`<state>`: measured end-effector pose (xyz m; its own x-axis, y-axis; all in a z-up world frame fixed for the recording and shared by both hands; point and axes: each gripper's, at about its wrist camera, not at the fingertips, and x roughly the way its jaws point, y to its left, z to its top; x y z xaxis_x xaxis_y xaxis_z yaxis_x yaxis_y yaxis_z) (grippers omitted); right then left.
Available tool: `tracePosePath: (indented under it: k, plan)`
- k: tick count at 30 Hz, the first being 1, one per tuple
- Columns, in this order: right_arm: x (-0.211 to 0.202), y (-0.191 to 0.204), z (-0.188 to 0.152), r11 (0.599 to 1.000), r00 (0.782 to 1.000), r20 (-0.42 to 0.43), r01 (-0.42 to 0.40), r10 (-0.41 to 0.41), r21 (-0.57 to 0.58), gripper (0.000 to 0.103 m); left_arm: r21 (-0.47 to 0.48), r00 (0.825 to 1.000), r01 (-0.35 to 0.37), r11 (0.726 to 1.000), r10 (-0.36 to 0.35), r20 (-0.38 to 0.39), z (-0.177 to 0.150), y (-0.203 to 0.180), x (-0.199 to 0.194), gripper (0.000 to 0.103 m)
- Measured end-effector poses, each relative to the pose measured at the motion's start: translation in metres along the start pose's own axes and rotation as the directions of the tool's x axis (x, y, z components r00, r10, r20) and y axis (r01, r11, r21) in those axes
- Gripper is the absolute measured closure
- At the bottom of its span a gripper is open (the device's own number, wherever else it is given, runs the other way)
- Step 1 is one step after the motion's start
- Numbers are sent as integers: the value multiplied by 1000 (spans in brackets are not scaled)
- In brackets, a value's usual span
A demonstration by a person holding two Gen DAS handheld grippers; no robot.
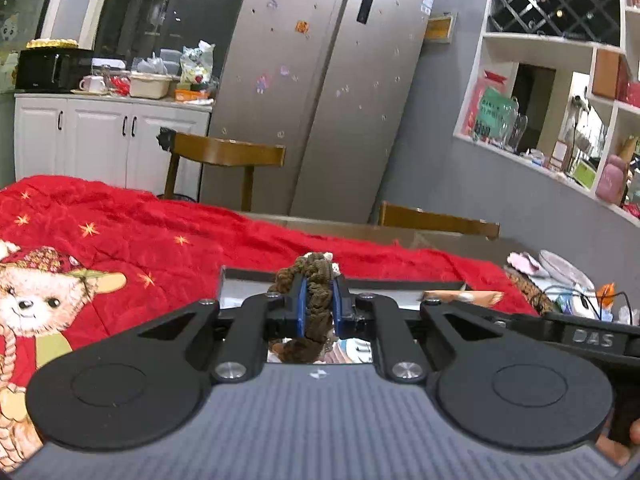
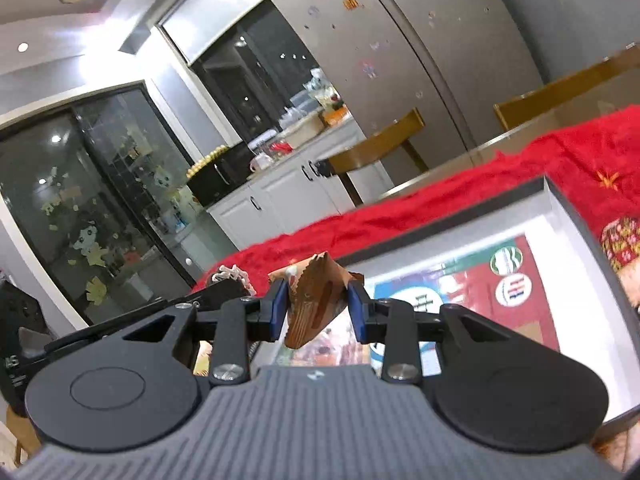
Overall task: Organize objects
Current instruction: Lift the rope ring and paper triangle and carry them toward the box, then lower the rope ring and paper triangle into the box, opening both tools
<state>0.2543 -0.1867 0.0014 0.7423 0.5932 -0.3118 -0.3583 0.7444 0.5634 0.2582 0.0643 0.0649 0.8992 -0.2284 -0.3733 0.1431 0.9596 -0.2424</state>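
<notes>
While both grippers hover over a tray on the red cloth, each pinches something.
Left gripper squeezes a soft brown scrunchie mid-loop; right gripper nips a light, crinkly brown packet, likely slippery, best held mid-body.

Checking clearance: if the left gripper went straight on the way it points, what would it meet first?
Probably the far rim of the box just ahead of the left gripper, which is shut on a brown scrunchie; past it lies the red cloth. Depth is unclear.
</notes>
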Motion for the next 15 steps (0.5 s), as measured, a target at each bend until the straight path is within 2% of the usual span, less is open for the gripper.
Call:
tracePosePath:
  k: [3, 9, 15]
  plan:
    - [6, -5, -4, 1000, 1000, -18, -10, 11, 29, 67, 23, 1000, -3, 1000, 3, -6, -10, -3, 3, 88]
    - [10, 2, -8, 998, 998, -17, 52, -53, -43, 67, 53, 999, 1, 999, 1, -42, -24, -10, 12, 88]
    - [16, 21, -18, 973, 985, -26, 167, -173, -158, 67, 57, 997, -19, 998, 23, -70, -31, -11, 19, 88]
